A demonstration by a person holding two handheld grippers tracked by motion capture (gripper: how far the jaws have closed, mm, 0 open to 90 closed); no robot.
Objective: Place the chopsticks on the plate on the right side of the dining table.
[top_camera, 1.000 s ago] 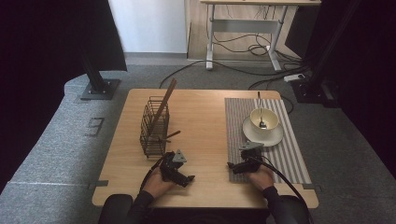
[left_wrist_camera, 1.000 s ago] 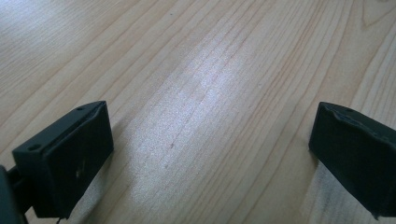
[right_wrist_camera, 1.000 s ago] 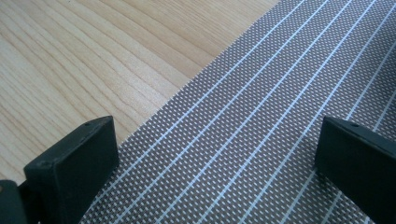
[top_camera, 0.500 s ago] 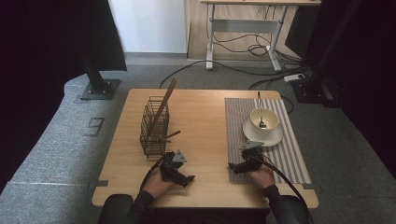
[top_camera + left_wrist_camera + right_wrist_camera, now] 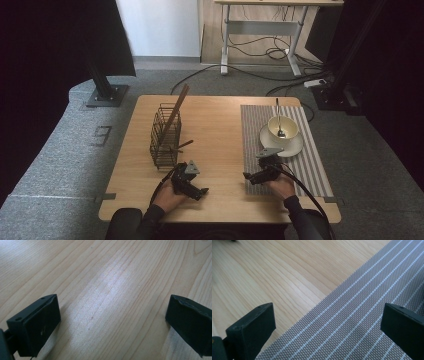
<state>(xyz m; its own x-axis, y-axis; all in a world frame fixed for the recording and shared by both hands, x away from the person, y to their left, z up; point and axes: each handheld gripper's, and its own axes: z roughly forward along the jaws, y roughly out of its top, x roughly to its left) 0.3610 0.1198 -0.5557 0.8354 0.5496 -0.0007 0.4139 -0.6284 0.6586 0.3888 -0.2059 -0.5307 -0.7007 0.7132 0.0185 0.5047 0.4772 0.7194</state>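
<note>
Cream bowl point(image 5: 282, 126) on a saucer point(image 5: 295, 147), just beyond the right gripper point(image 5: 248, 176) and a little to its outer side, both atop the striped placemat point(image 5: 310, 165). Probably ceramic: stiff, glazed and slippery, breakable, moderately heavy. Best pinched across the near rim wall, 1 jaw inside and 1 outside, kept level. Inside it 1 metal spoon point(image 5: 279, 117), handle leaning over the far rim, loose and apt to slide on any tilt. Right gripper's jaws spread wide with nothing between, low over the placemat's edge beside bare wood. Farther off, left gripper point(image 5: 202, 191) likewise gaping and empty, close above the table point(image 5: 215, 125). Ahead of it, well apart from the bowl, a wire basket point(image 5: 164, 137) with a wooden stick point(image 5: 176, 107) leaning out.
</note>
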